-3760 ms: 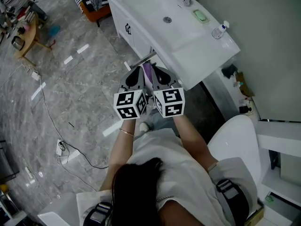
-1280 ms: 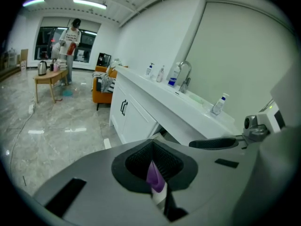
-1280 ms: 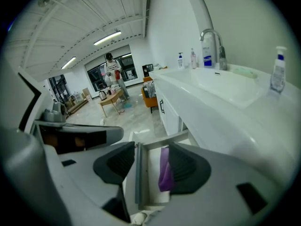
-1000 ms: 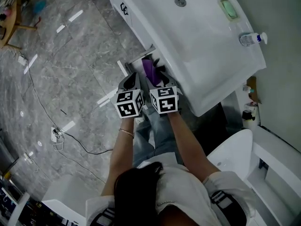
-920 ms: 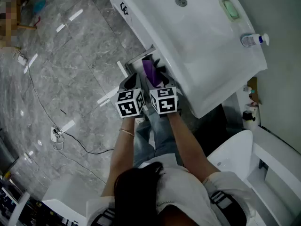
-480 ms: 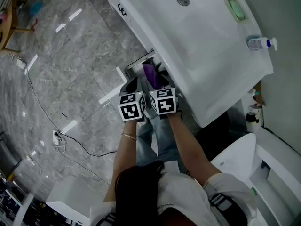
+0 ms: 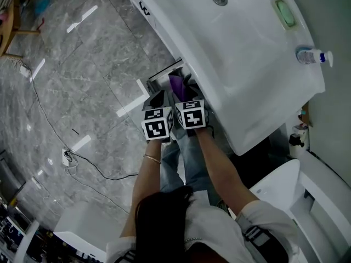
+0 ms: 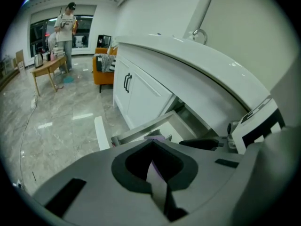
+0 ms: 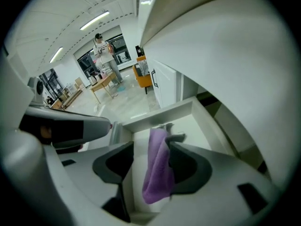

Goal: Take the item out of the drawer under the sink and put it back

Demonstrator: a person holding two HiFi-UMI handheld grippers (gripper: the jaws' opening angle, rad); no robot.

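The drawer [image 7: 164,73] under the white sink counter [image 7: 241,53] stands pulled out. A purple cloth [image 7: 178,85] shows above it, between the two gripper tips. In the right gripper view the cloth [image 9: 157,168] lies between the wide-apart jaws of my right gripper [image 9: 150,142]. It touches the right-hand finger, and a gap remains on the left side. Whether it hangs from that finger or rests in the drawer [image 9: 160,113] I cannot tell. My left gripper [image 8: 151,147] hovers beside it with its jaws together; a bit of purple cloth [image 8: 157,138] shows past its tip.
The counter overhangs the drawer closely on the right. A clear bottle [image 7: 312,55] and a green soap dish [image 7: 287,12] sit on it. A cabinet door with a handle [image 8: 128,83] is just beyond the drawer. A toilet [image 7: 274,185] stands behind; a cable [image 7: 93,166] crosses the floor.
Both grippers have sunk lower over the open drawer, side by side. The purple cloth has kept its place between the right gripper's jaws.
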